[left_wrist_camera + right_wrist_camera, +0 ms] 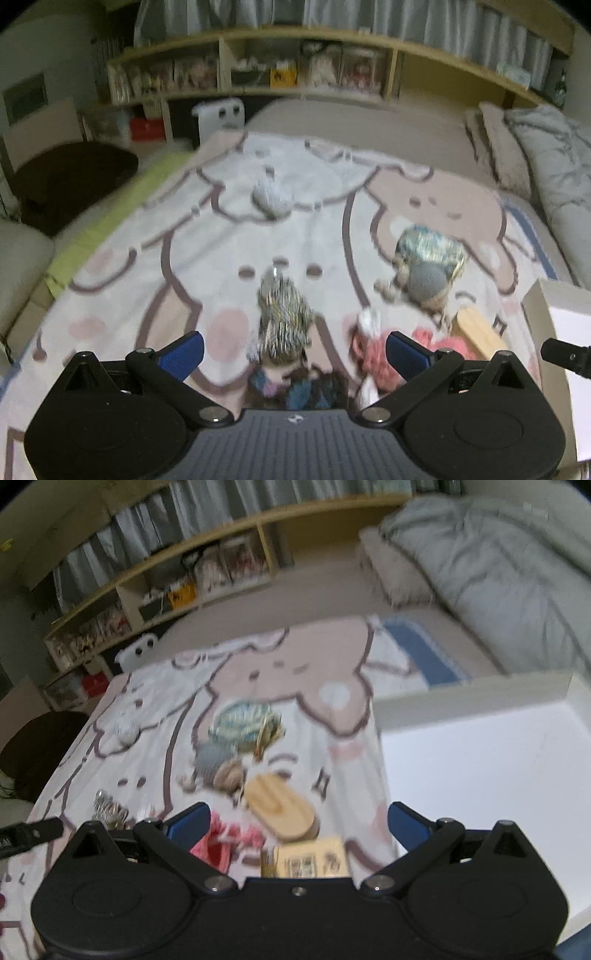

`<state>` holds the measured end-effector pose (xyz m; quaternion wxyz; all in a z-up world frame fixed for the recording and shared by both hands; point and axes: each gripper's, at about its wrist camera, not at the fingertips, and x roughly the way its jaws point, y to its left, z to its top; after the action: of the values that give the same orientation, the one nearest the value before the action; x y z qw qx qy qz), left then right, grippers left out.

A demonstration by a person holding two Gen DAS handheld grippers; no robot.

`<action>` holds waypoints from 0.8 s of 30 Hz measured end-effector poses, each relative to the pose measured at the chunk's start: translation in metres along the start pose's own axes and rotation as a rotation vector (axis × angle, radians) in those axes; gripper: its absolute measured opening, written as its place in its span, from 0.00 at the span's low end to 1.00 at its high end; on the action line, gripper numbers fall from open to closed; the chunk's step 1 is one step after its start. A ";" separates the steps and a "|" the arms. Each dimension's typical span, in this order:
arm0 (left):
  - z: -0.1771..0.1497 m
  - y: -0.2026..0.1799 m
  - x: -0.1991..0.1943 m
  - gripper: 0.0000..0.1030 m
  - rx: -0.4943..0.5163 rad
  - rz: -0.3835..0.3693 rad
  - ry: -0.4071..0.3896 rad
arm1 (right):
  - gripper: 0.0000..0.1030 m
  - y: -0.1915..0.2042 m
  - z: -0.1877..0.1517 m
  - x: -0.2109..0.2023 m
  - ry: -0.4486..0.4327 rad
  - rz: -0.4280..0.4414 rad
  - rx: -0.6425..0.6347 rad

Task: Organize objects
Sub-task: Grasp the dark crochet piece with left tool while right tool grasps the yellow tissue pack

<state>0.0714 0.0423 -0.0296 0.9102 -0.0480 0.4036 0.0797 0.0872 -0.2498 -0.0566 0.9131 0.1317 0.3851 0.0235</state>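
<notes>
Left wrist view: the left gripper (293,349) hovers above a cartoon-print blanket (184,258) with its blue-padded fingers (183,352) spread wide and nothing between them. Directly ahead, between the fingers, stands a silver tinsel bundle (284,317); a dark blue and brown bundle (299,387) lies just below it, close to the gripper body. To the right are a red yarn bundle (373,350), a wooden piece (480,332), and, farther off, a blue-green ball of yarn (428,251) touching a grey ball (428,282). A white ball (271,195) lies well apart, near the far end of the blanket. Right wrist view: the right gripper (297,825) is likewise open wide and holds nothing. Ahead of it lie the wooden piece (280,808), the red yarn bundle (225,843) and a small printed box (310,860), the box closest to the gripper body. A white tray (472,694) sits at the right, beside the blanket. The frame is blurred.
</notes>
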 end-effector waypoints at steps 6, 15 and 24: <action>-0.012 0.001 0.012 1.00 0.002 -0.010 0.065 | 0.82 -0.009 -0.005 0.028 0.154 0.038 0.111; -0.019 0.007 0.033 0.95 -0.067 -0.017 0.143 | 0.77 0.003 -0.012 0.050 0.229 -0.029 0.029; -0.026 0.022 0.058 0.87 -0.164 -0.030 0.213 | 0.78 0.015 -0.017 0.065 0.238 -0.131 -0.092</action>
<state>0.0866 0.0662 -0.0903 0.8562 -0.1365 0.4894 0.0935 0.1213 -0.2227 -0.1093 0.8657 0.0608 0.4968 -0.0030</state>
